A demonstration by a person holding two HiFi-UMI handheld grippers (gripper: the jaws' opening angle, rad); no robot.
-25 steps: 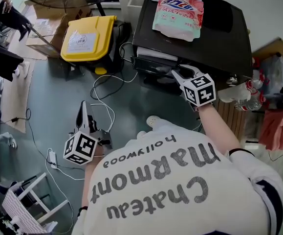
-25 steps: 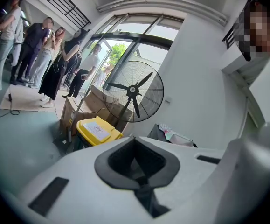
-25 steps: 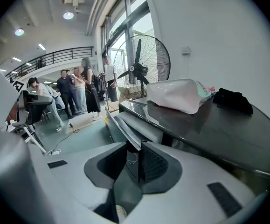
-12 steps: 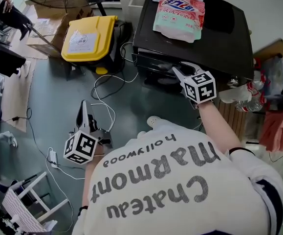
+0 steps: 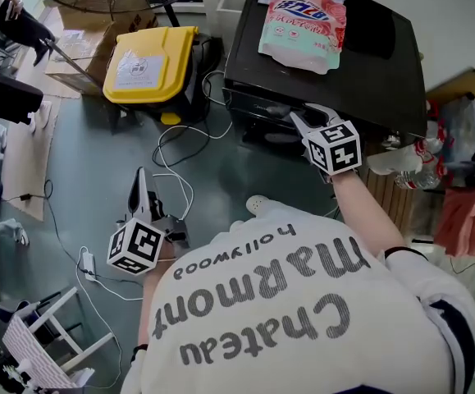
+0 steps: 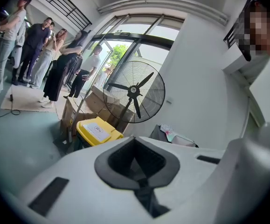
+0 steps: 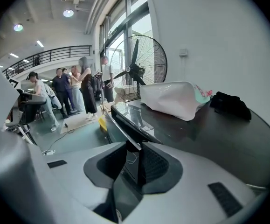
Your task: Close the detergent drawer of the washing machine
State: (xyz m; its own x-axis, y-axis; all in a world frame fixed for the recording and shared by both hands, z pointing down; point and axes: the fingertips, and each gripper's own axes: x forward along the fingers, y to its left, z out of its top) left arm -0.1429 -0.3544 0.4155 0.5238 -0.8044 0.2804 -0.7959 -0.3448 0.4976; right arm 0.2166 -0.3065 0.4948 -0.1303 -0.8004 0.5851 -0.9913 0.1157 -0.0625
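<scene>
Head view: detergent pouch atop washing machine

Washing machine front reachable; yellow bin, floor cables crowd left side; bottles right.

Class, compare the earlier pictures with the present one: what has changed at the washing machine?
The detergent drawer slid into the washing machine, pushed by the right tongs, now opening around its front. The left tongs and detergent bag stayed put.
</scene>
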